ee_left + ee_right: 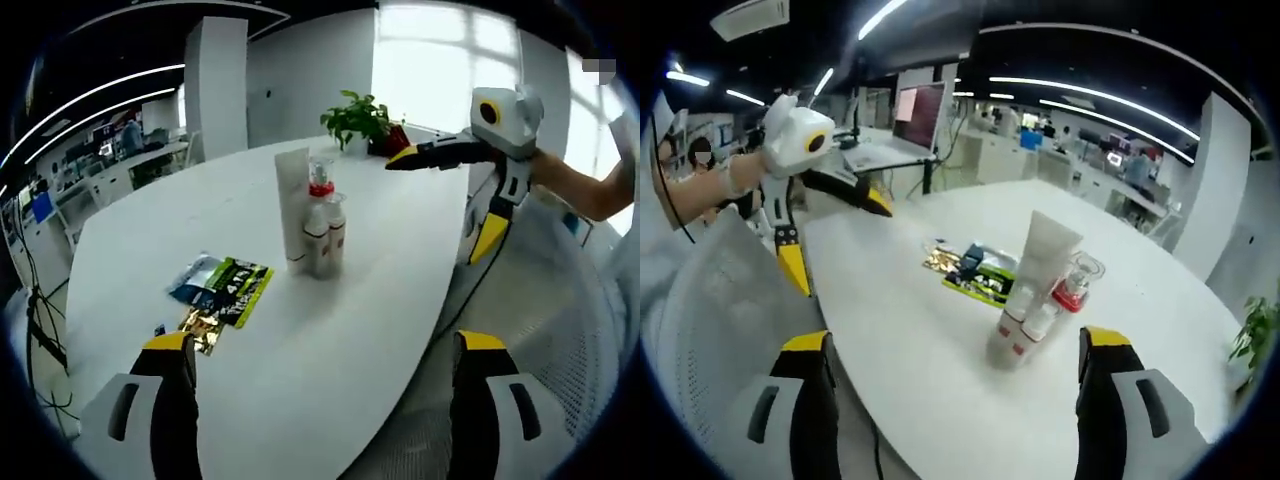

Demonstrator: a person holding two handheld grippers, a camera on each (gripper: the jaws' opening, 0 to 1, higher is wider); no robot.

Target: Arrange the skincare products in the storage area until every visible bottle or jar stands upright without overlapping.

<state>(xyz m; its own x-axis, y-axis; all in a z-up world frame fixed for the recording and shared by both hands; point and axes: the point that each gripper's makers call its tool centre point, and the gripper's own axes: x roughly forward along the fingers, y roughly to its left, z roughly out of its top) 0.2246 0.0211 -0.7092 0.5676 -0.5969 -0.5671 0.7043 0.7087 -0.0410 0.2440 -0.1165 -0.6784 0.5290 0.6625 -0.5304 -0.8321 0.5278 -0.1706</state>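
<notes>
You are holding both grippers back from the table (380,330), off its near edge. The left gripper (325,375) is standing wide, jaws well apart with nothing between them. The right gripper (958,375) is likewise spread wide and empty; in the left gripper view it is reaching in from the right, yellow tips over the table's far side.

The skincare cluster is sitting ahead of both sets of jaws, out on the tabletop. From the left gripper it lies ahead and slightly right of centre; from the right gripper, ahead and between the jaws.

- The tall white tube (292,205) is standing upright on its cap end, long axis vertical.
- The two small white bottles (325,235) are standing just beside it, axes vertical, packed tight enough that touching cannot be ruled out.
- The clear-capped pump bottle (1074,283) with the red collar is standing behind them.
- The flat sachets (220,290) are lying ahead-left of the left jaws, apart from the cluster.

Judgement: everything seems upright already; what remains is spacing. Come in low from the open side, close one gripper across the width of an outer small bottle near mid-height, and slide or lift it clear. Keep the other gripper away from the tube; it looks top-heavy and ready to tip.
</notes>
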